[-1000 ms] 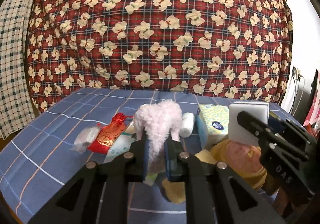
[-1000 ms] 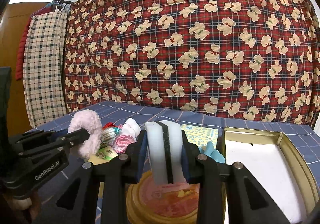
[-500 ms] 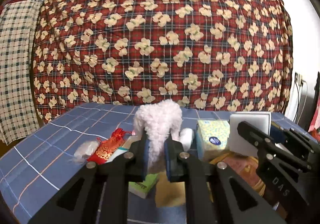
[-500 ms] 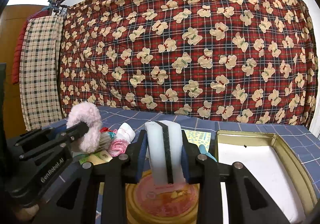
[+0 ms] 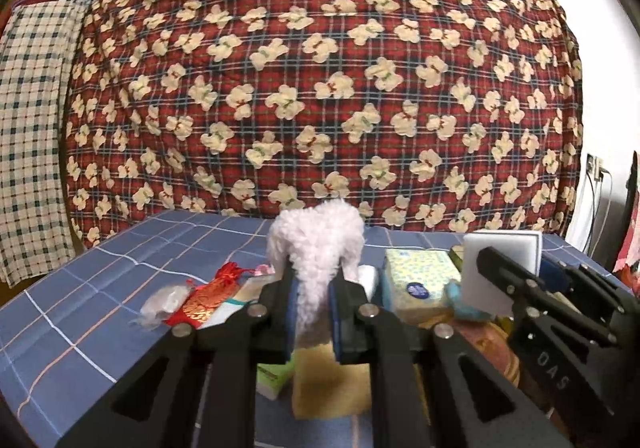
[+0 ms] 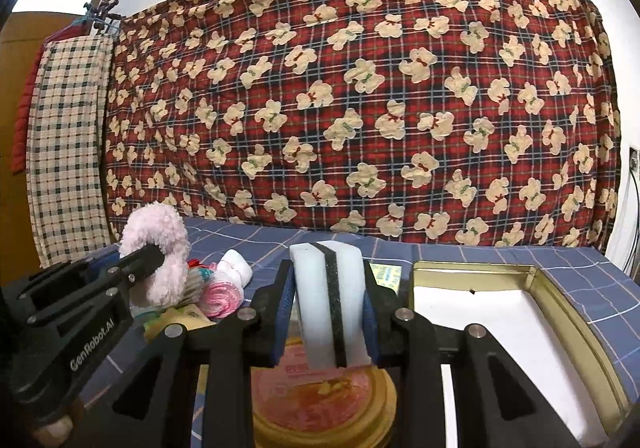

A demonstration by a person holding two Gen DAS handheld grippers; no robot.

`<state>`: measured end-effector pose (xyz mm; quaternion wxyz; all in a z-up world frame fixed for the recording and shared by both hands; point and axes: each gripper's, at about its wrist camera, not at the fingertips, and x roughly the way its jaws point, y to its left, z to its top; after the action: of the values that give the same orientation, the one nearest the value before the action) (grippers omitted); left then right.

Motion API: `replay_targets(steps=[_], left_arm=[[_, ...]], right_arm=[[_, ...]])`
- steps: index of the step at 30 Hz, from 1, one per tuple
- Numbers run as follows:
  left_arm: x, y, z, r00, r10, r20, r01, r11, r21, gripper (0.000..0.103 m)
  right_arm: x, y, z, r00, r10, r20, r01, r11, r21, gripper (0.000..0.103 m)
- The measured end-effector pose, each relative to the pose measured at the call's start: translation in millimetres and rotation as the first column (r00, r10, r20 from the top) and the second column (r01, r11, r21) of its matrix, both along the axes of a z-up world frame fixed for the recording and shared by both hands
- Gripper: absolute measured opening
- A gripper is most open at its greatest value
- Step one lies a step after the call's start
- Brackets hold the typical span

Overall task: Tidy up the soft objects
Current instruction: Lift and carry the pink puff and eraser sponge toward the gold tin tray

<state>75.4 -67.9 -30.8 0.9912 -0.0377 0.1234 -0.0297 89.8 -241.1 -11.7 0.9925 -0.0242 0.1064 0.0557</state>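
Both tongs loaded: scrunchie (image 5: 316,268) (left), sponge (image 6: 329,312).

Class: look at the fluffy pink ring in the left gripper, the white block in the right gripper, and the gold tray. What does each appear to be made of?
Fluffy pink ring: curly plush fleece, matte; woolly surface. White block: likely foam sponge with a dark middle layer; smooth, matte. Gold tray: probably tin; thin shiny rim.

Open white-lined tin tray (image 6: 568,312) on the right; clutter of soft items (image 6: 224,288) crowding the left.
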Motion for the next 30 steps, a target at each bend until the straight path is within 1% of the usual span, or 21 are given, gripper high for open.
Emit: replay_targets(steps=[5, 14, 21, 30], left_arm=[[0, -9, 1, 1.000, -0.016, -0.001, 0.016, 1.000, 0.013, 0.011], [6, -31, 1, 0.997, -0.073, -0.019, 0.074, 0.997, 0.029, 0.011], [8, -49, 0, 0.993, -0.115, -0.030, 0.116, 0.992, 0.052, 0.011], [10, -65, 0, 0.989, -0.145, -0.037, 0.147, 0.988, 0.058, 0.011]], right_arm=[[-4, -5, 1, 1.000, -0.025, 0.017, 0.025, 1.000, -0.004, 0.033], [-4, -18, 1, 0.998, -0.063, 0.009, 0.063, 0.998, 0.019, 0.033], [-6, -22, 2, 0.996, -0.091, 0.014, 0.091, 0.996, 0.006, 0.033], [-10, -36, 3, 0.991, -0.129, 0.020, 0.129, 0.991, 0.017, 0.033]])
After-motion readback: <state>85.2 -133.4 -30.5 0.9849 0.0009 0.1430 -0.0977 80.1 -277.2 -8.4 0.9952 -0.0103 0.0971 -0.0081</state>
